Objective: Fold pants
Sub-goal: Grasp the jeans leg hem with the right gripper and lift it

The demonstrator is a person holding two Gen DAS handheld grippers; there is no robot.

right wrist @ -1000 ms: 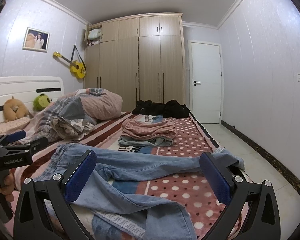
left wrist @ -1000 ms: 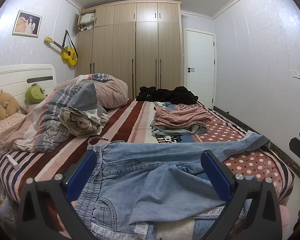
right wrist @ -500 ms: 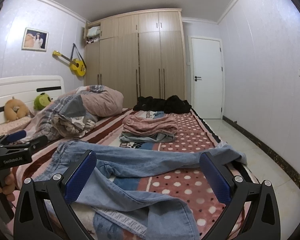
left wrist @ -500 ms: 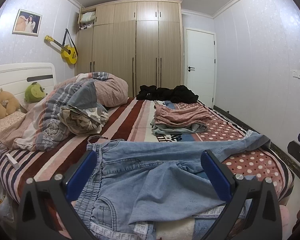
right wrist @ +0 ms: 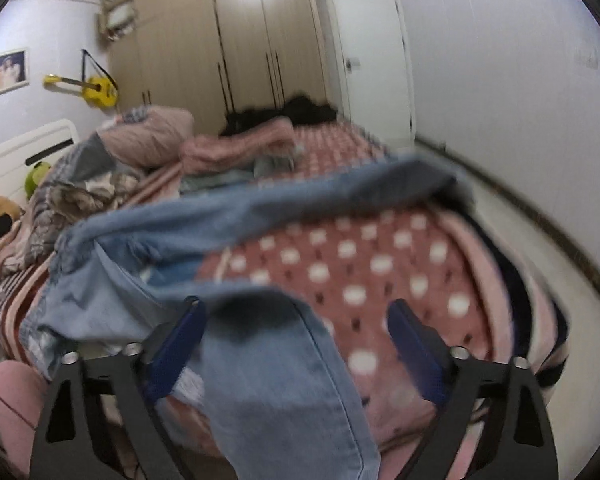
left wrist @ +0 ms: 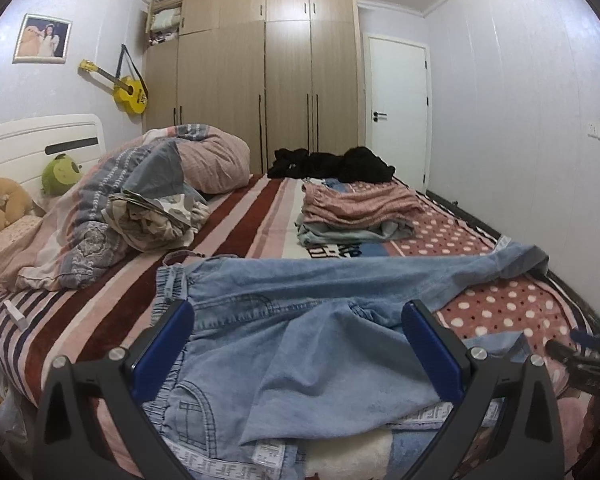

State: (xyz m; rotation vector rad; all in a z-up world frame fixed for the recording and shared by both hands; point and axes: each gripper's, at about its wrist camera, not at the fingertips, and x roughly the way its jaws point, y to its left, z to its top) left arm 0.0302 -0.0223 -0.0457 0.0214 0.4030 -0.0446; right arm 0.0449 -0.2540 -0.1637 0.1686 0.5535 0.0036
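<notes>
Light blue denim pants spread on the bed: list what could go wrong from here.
1. The light blue denim pants lie crumpled, one leg crossing the other, so creases may get folded in.
2. The near leg's cuff hangs over the bed edge; the right hand-held gripper, jaws just narrowing around it without pinching yet, might catch only one layer.
3. The right view is blurred, so aim may be off.

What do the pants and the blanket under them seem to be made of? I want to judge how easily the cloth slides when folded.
The pants look like light blue washed denim: faded matte surface, stitched pocket seams, gathered elastic waistband. The blanket looks like plush fleece, probably synthetic: soft fuzzy nap with printed dots and stripes. Denim may drag somewhat on it.
</notes>
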